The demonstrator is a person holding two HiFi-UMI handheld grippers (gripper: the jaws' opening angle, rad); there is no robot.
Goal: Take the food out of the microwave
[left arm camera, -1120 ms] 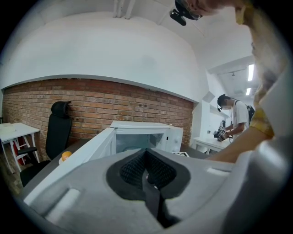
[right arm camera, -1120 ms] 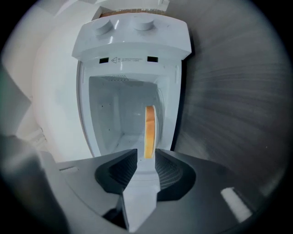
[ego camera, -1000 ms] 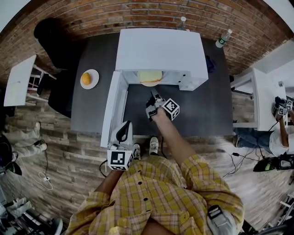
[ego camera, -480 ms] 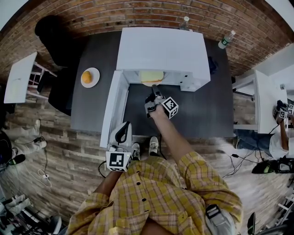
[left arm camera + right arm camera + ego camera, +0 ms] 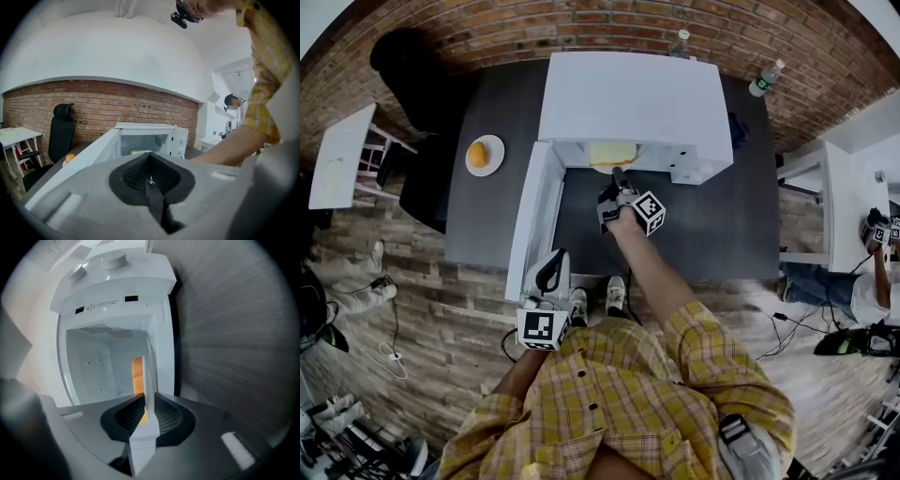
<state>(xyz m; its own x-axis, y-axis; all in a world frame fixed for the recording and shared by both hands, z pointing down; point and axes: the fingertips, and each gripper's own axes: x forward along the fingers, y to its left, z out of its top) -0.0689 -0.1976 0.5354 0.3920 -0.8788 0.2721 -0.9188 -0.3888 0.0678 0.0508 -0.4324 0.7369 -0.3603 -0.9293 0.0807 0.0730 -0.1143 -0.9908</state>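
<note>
Item: food (image 5: 609, 153), a pale yellow slab on a white plate (image 5: 149, 376), inside the open microwave (image 5: 628, 98), upper centre of the head view.
Handling: I judge the plate stiff, slick and breakable, and the food loose on it. Take it by the near rim and carry it level.
Right gripper (image 5: 617, 176): arm outstretched, fingers clamped on that rim.
Left gripper (image 5: 548, 274): low by the door (image 5: 534, 220), fingers together, empty.

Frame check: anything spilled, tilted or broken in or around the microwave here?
Nothing stands out. The microwave stands square on the table with its door swung open; the plate of food sits inside, nothing spilled. The right gripper is closed on the plate's rim; the left gripper hangs shut and empty.
</note>
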